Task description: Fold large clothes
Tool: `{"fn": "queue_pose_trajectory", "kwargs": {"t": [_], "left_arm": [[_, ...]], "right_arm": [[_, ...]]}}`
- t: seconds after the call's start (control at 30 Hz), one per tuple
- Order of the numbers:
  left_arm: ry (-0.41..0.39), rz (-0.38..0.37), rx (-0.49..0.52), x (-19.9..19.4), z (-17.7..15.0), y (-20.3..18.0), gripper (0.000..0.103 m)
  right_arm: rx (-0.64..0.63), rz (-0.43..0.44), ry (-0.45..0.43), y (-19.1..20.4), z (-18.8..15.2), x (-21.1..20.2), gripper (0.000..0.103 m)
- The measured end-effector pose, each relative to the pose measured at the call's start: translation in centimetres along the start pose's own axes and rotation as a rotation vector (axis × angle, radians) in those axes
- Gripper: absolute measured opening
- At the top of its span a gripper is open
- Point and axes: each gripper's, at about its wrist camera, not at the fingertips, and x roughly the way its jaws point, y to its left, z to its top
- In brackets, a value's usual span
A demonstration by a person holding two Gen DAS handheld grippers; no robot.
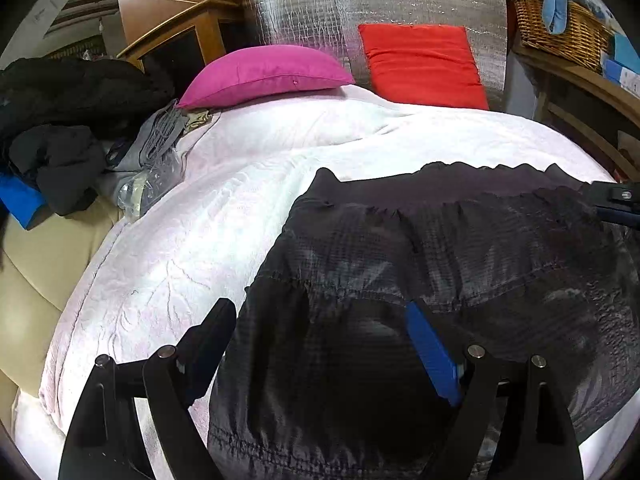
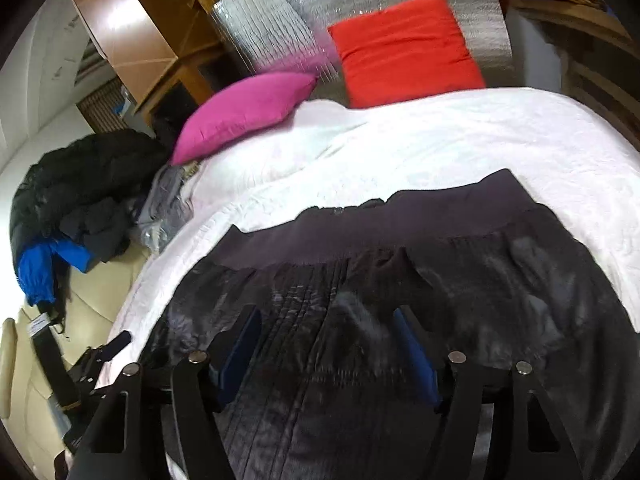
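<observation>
Lying flat: one black jacket, two pillows

A large black quilted jacket of shiny, stitched nylon lies spread flat on the white bed cover, its dull ribbed knit band along the far edge, with seams and a few wrinkles crossing the panels.
</observation>
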Motion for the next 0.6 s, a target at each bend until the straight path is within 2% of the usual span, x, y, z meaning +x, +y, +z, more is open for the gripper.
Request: {"fn": "queue_pose_trajectory", "kwargs": {"t": [0.23,0.33,0.43,0.6], "left_arm": [[0.001,0.017,0.009,0.3,0.0,-0.2,0.087],[0.007,0.018,0.008,0.5,0.0,0.1,0.087],[0.012,0.017,0.003,0.6,0.0,0.4,0.087],[0.014,0.026,0.0,0.6,-0.2,0.8,0.087]], "right_arm": [[0.088,-0.144,0.155,-3.5,-0.1,4.7,0.07],[0.083,-0.193,0.139,-4.2,0.1,4.7,0.07],[0.113,-0.183,0.116,-4.7,0.1,3.7,0.069],[0.161,-0.198,0.013,-6.1,0.7,-0.1,0.069]]}}
